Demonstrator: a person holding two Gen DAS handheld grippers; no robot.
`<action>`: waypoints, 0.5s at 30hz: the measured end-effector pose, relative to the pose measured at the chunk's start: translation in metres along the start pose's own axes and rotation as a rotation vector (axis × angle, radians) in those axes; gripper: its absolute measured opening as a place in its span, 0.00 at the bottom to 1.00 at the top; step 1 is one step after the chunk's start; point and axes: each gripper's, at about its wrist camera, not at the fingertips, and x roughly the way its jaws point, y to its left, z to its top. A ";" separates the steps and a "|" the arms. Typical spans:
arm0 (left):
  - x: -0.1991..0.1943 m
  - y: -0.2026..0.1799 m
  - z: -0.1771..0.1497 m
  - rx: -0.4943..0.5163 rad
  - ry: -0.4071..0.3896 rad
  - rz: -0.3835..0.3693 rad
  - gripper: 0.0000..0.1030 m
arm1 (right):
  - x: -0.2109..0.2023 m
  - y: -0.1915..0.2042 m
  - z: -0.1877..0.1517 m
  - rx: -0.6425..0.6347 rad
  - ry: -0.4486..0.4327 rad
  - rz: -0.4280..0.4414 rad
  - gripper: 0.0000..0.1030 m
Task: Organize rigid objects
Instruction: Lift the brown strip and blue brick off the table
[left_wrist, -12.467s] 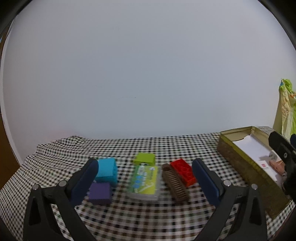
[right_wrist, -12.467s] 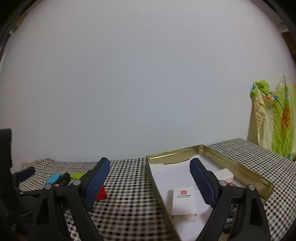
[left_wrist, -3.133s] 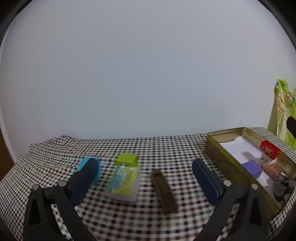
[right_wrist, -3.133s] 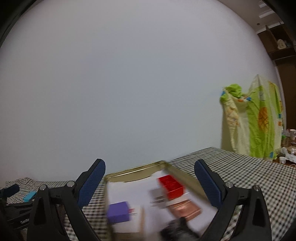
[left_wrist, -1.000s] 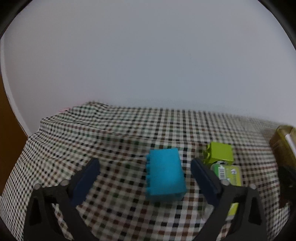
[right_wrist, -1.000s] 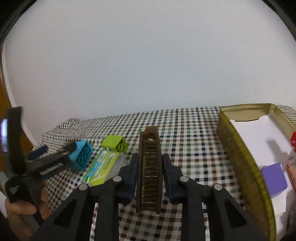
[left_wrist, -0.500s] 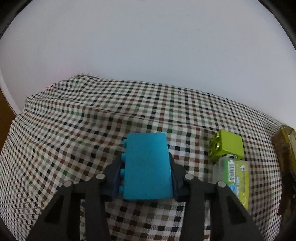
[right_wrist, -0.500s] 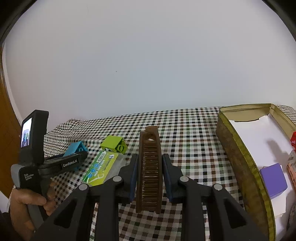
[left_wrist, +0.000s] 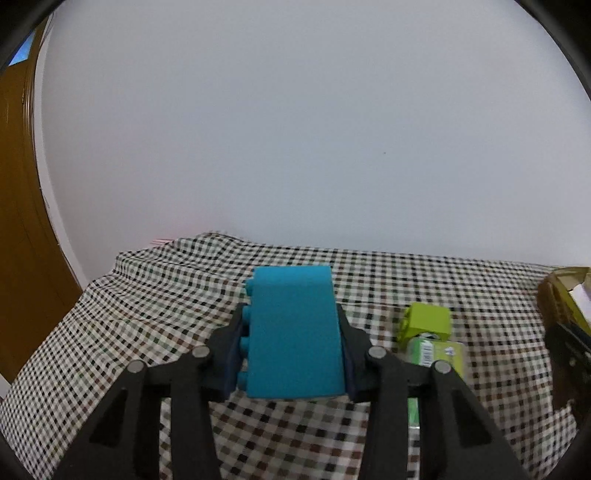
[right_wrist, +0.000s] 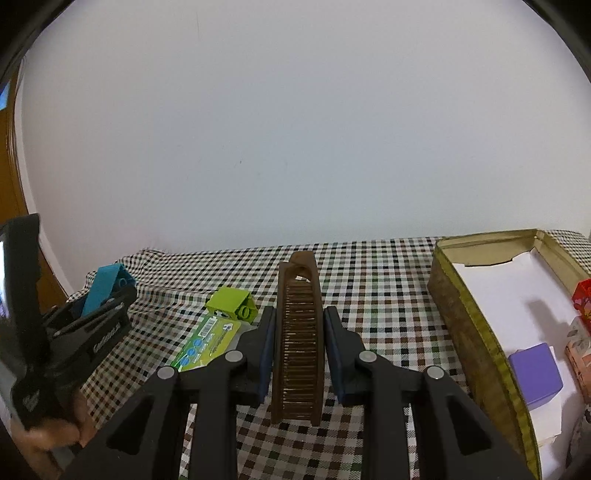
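My left gripper (left_wrist: 291, 332) is shut on a large blue toy brick (left_wrist: 293, 332), held above the checked cloth (left_wrist: 147, 302); the same blue brick (right_wrist: 105, 284) shows at the left of the right wrist view, in the left gripper (right_wrist: 92, 325). My right gripper (right_wrist: 299, 336) is shut on a brown comb (right_wrist: 299, 339) that points away from me. A lime toy brick (right_wrist: 232, 302) and a clear case with a green label (right_wrist: 207, 343) lie on the cloth between the two grippers. The lime brick (left_wrist: 426, 321) and the case (left_wrist: 434, 354) also show right of the blue brick.
A gold tin box (right_wrist: 469, 332) lined with white paper stands at the right, holding a purple block (right_wrist: 535, 373), a red brick (right_wrist: 583, 295) and other small items. A person's hand (right_wrist: 55, 435) grips the left tool. A wooden door (left_wrist: 22, 258) is at far left.
The left gripper closed on the blue brick and lifted it off the cloth, drawing back so the table looks farther. The right gripper stayed still, holding the comb.
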 end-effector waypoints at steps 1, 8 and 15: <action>-0.001 -0.002 -0.001 0.000 0.000 -0.004 0.41 | 0.000 0.000 0.000 -0.003 -0.003 0.000 0.27; -0.009 0.000 -0.005 -0.003 -0.001 -0.018 0.41 | -0.004 0.001 0.000 -0.015 -0.022 -0.002 0.27; -0.014 0.002 -0.009 -0.004 -0.008 -0.018 0.41 | -0.012 0.006 -0.002 -0.051 -0.048 -0.007 0.27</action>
